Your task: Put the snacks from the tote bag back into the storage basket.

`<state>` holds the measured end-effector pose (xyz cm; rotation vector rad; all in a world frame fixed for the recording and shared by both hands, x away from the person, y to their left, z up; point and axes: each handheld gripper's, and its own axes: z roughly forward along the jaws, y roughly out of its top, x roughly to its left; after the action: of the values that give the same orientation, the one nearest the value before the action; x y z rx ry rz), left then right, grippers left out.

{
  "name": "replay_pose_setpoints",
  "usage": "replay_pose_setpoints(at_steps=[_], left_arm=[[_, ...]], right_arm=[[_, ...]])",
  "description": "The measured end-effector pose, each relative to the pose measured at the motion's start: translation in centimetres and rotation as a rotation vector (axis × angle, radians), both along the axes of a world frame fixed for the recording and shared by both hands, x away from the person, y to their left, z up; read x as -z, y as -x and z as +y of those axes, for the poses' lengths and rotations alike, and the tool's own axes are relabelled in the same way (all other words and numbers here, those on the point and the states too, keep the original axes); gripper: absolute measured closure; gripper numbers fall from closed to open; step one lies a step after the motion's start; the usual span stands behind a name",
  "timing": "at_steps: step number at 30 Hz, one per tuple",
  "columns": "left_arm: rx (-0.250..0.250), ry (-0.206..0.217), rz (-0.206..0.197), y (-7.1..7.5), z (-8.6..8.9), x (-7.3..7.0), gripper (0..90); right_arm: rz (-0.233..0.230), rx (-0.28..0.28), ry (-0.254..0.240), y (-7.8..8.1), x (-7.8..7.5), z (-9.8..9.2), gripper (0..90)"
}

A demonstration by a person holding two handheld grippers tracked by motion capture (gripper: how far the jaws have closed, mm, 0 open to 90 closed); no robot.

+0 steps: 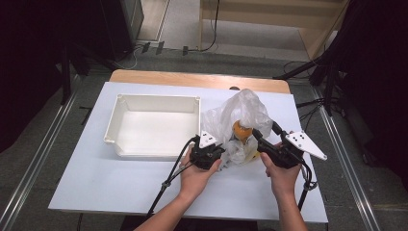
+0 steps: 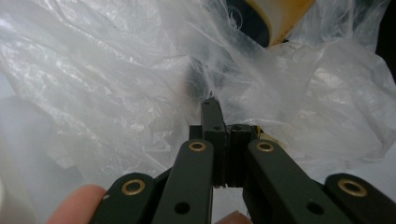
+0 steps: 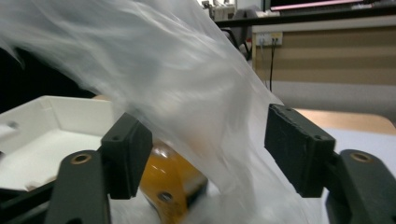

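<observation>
Left claw (image 1: 217,153) pinching plastic bag (image 1: 240,111), white table (image 1: 101,178)

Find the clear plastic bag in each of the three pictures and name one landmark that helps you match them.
High view: plastic bag right of centre, beside the white tray.
Left gripper view: bag across the frame, pinched by the shut left tool.
Right gripper view: bag draped between the open right tool.
Shared landmark: the orange object inside.

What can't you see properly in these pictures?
- Orange thing: high view, mostly wrapped by the bag; can't tell what it is.
- Bag: right gripper view, blurred.
- Left gripper: its own view, film hides what it pinches.
- Tray: right gripper view, cut off by the edge.
</observation>
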<state>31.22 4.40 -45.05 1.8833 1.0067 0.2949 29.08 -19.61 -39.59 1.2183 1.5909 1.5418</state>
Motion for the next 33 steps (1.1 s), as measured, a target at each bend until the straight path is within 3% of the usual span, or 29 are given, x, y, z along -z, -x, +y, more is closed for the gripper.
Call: replay_pose_setpoints(at_steps=[3, 5, 9, 11, 13, 17, 21, 27, 31, 32, 33], left_arm=[[-0.002, -0.005, 0.011, 0.0, 0.0, 0.6, 90.0], [-0.004, -0.016, 0.017, 0.1, 0.0, 1.0, 90.0], [-0.004, -0.032, 0.022, 0.1, 0.2, 1.5, 90.0], [-0.001, -0.034, 0.025, 0.1, 0.3, 1.7, 90.0], [-0.002, -0.034, 0.027, 0.2, 0.3, 1.8, 90.0], [-0.004, -0.038, 0.025, 0.3, 0.3, 1.9, 90.0], [-0.002, -0.036, 0.031, 0.3, 0.4, 2.0, 90.0], [0.002, -0.036, 0.044, 0.2, 0.4, 2.2, 90.0], [0.001, -0.037, 0.054, 0.2, 0.5, 2.2, 90.0], [0.001, -0.037, 0.054, 0.2, 0.5, 2.2, 90.0], [0.002, -0.030, 0.054, 0.2, 0.5, 2.2, 90.0]], right_arm=[[-0.024, -0.007, 0.018, 0.0, -1.1, 0.8, 31.2], [-0.035, -0.003, 0.028, -0.1, -1.6, 1.0, 36.3], [-0.035, -0.002, 0.024, -1.2, -2.3, 0.8, 69.1], [-0.013, 0.004, 0.018, -2.2, -2.1, 0.7, 82.0], [0.012, 0.024, 0.014, -3.2, -1.7, 0.7, 89.3], [0.100, 0.064, 0.012, -5.6, -0.4, 0.3, 90.0], [0.231, 0.099, 0.030, -7.9, 2.0, -0.1, 90.0], [0.394, 0.131, 0.065, -9.3, 5.5, -0.7, 90.0], [0.455, 0.150, 0.082, -9.2, 7.4, -1.4, 90.0], [0.455, 0.150, 0.082, -9.2, 7.4, -1.4, 90.0], [0.443, 0.154, 0.055, -8.6, 7.8, -1.9, 83.8]])
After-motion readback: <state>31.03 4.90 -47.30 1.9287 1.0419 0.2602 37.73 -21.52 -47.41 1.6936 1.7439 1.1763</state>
